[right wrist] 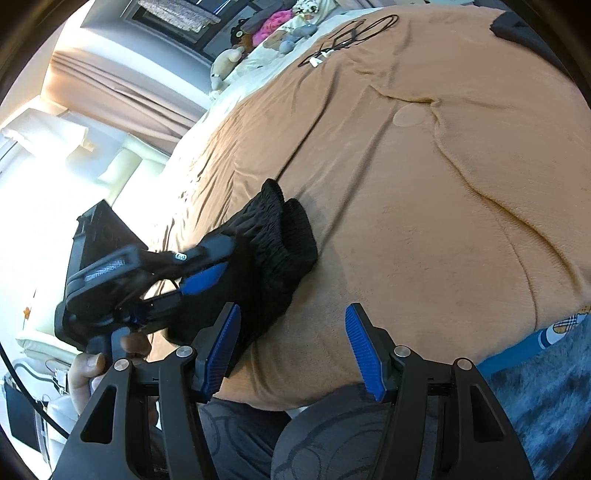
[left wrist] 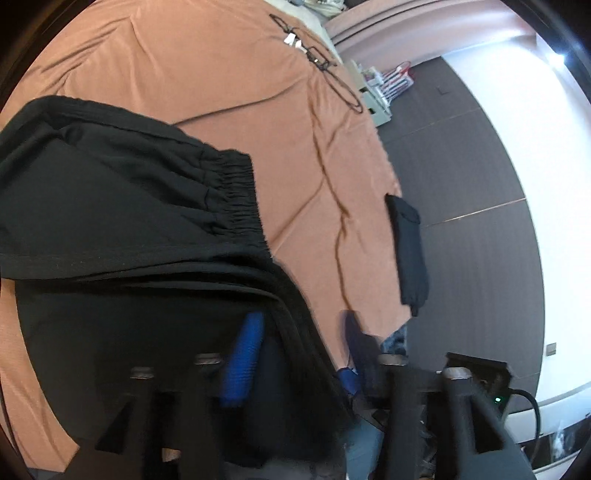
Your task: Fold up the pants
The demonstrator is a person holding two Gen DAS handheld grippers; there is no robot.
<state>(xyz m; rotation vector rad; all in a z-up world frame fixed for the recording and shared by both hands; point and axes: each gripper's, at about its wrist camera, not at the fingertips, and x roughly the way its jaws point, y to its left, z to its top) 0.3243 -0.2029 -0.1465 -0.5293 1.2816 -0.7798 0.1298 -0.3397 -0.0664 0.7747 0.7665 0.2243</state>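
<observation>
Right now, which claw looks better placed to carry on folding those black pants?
Probably the left claw: it is already among the folded black pants on the bed. The right claw is open over bare blanket beside them.

Bed w/ wrinkled tan cover carried black pants ahead-left of right gripper, black cable far ahead, dark cloth at edge.

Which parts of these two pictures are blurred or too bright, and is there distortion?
Left wrist view: the blue pad and the pants near the lens are motion-blurred; the window at right is blown out. Right wrist view: the left hand-held gripper is smeared by motion, the window glares white, the right hand-held gripper is sharp. Both views bend the bed into a dome.
</observation>
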